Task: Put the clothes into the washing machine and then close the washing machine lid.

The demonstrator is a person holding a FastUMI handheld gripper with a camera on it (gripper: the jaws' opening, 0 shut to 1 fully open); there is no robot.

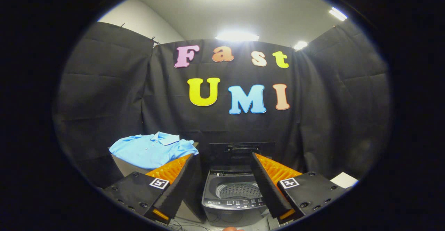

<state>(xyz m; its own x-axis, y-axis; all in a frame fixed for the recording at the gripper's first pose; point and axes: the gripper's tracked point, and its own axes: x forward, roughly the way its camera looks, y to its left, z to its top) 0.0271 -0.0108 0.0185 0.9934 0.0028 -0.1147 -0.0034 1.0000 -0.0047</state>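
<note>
Between the gripper's (222, 161) spread, empty fingers stood the small dark-grey top-loading washing machine (233, 198), its lid (241, 152) raised upright, ready for loading. The folded light-blue polo shirt (153, 150) lay on the counter (121, 165) left of the machine, beyond the left finger, seemingly staged for pickup.

A low stand (120, 166), draped in dark cloth, sits to the left of the washing machine (233, 196), and a folded blue polo shirt (153, 149) lies directly on its top. The washing machine appears to rest on the floor (189, 220), where a few thin cables (177, 226) trail beside its base.
</note>
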